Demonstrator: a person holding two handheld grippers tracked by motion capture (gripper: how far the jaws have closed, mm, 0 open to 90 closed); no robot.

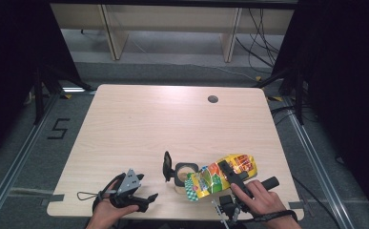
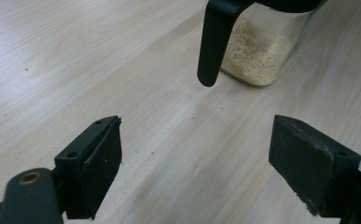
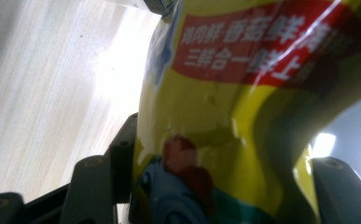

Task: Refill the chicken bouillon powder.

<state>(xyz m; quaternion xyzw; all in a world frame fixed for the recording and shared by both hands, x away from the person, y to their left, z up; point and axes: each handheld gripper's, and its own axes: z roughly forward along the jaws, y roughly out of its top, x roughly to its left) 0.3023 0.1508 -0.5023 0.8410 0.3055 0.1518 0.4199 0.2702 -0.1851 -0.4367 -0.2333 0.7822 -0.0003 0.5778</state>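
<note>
A glass jar [image 1: 184, 174] holding some beige granules [image 2: 257, 51] stands near the table's front edge, its black lid [image 1: 167, 166] flipped up on the left side. My right gripper [image 1: 230, 174] is shut on a yellow printed snack bag [image 1: 222, 176], which lies tilted with its lower end at the jar's mouth. In the right gripper view the bag [image 3: 243, 93] sits squeezed between both jaws of that gripper [image 3: 225, 186]. My left gripper [image 1: 148, 201] rests low on the table left of the jar, open with nothing between its jaws [image 2: 194, 140]. The lid's black flap [image 2: 213, 42] hangs just ahead of it.
The light wooden table [image 1: 148, 124] has a round cable hole [image 1: 213, 99] at the back right. A floor marking "5" [image 1: 58, 129] lies left of the table. Wooden furniture legs [image 1: 113, 33] and cables stand beyond the far edge.
</note>
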